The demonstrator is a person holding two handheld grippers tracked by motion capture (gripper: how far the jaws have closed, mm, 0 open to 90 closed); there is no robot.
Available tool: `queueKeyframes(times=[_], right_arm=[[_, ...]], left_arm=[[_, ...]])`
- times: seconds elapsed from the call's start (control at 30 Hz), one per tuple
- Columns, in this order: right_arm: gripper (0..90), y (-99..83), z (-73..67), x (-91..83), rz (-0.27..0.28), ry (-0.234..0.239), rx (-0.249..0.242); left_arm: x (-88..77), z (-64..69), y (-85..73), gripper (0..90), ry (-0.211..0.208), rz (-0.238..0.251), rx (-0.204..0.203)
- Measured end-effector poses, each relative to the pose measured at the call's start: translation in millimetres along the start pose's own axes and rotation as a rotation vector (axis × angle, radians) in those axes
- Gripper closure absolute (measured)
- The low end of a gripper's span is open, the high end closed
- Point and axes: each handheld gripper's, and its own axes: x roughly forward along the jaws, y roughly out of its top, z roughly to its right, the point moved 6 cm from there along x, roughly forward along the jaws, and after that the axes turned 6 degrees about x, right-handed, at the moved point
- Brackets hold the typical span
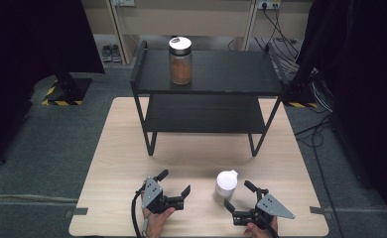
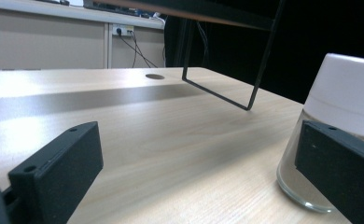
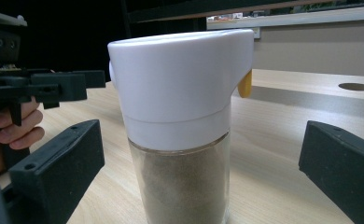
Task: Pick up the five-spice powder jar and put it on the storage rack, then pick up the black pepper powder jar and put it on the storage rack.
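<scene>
Both pairs of fingers stand wide apart, clamped on nothing. At the near right of the table (image 1: 117, 148), the right gripper (image 1: 237, 196) has its jaws on either side of a white-lidded jar (image 1: 225, 187) of brownish powder, not touching it. Left of the jar, the left gripper (image 1: 174, 182) rests near the table's front edge, pointing right toward it. Farther back stands a black two-level shelf (image 1: 206, 84), with a dark-lidded jar (image 1: 180, 60) of brown powder on its top level.
</scene>
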Motion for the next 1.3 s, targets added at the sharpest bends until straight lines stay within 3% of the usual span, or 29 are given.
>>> queueKeyframes(times=[0.23, 0.5, 1.3], right_arm=[[0.4, 0.3, 0.5, 0.2, -0.002, 0.003, 0.0], [0.4, -0.2, 2.2, -0.2, 0.003, 0.01, 0.009], [0.4, 0.1, 2.3, 0.5, 0.001, 0.013, 0.003]], left_arm=[[1.8, 1.1, 0.5, 0.1, -0.005, -0.013, 0.004], [4.3, 5.9, 3.2, 0.1, -0.004, -0.036, 0.054], [3.1, 6.0, 2.4, 0.1, -0.003, -0.03, 0.046]])
